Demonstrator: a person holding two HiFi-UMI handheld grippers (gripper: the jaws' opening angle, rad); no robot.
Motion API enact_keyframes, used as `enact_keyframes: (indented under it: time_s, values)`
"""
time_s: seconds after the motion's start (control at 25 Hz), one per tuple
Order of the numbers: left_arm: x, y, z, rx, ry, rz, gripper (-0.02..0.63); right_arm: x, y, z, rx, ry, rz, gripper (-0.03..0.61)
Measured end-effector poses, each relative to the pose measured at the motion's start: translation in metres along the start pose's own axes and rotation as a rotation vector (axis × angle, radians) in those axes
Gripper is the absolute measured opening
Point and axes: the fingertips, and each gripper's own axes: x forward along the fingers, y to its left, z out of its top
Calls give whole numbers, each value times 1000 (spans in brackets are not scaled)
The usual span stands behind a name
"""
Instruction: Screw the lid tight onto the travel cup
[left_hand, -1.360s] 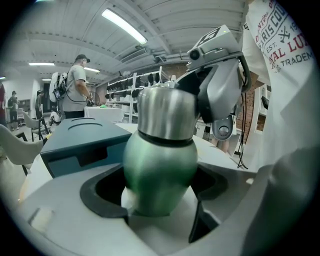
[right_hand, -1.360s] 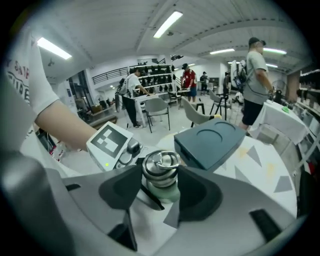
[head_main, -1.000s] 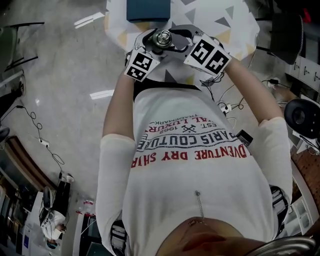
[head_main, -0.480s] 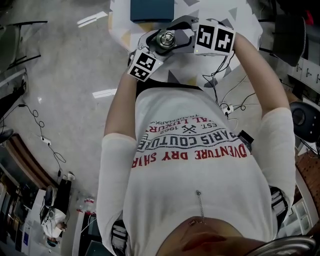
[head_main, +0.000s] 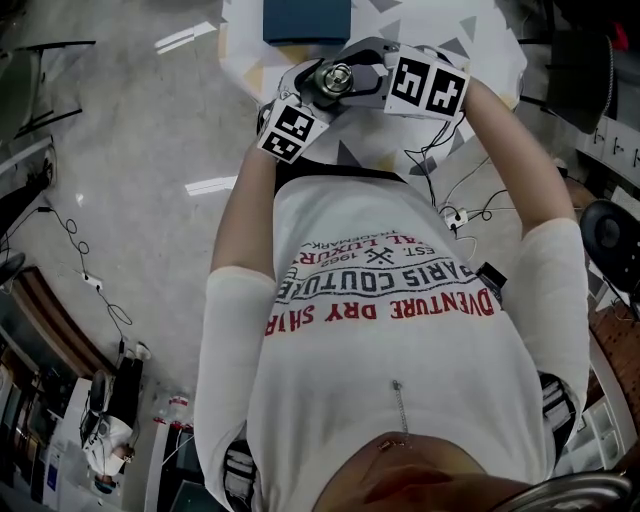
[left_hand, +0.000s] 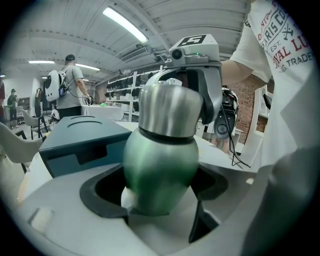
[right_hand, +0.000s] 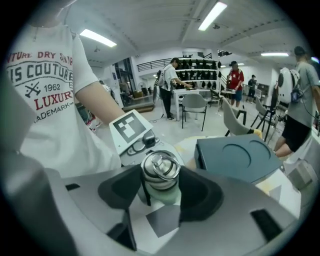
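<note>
Cup held over table edge, lid being gripped.
Left gripper (left_hand: 159, 189) is clamped on the green body of the cup (left_hand: 160, 167), pads pressed to both sides, cup upright. Steel lid (right_hand: 161, 170) sits on top of the cup, ring handle up. Right gripper (right_hand: 161, 186) reaches in from the opposite side at lid height; its jaws are wide and closing, lid between them, pads at its flanks. Both grippers meet above the patterned table (head_main: 440, 30), close to a blue box (right_hand: 235, 155).
</note>
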Motion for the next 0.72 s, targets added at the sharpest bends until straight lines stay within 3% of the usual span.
enact_keyframes:
  time_s: [0.16, 0.4, 0.56, 0.72]
  values:
    - [2, 3, -1, -2, 0, -2, 390, 0, -6, 0, 128, -62, -105, 241]
    - [1, 3, -1, -3, -4, 2, 390, -1, -11, 0, 357, -158, -331, 239]
    - [0, 2, -1, 1, -6, -3, 390, -2, -10, -2, 408, -172, -443, 239]
    - [0, 2, 0, 0, -6, -7, 390, -2, -10, -2, 407, -196, -449, 241]
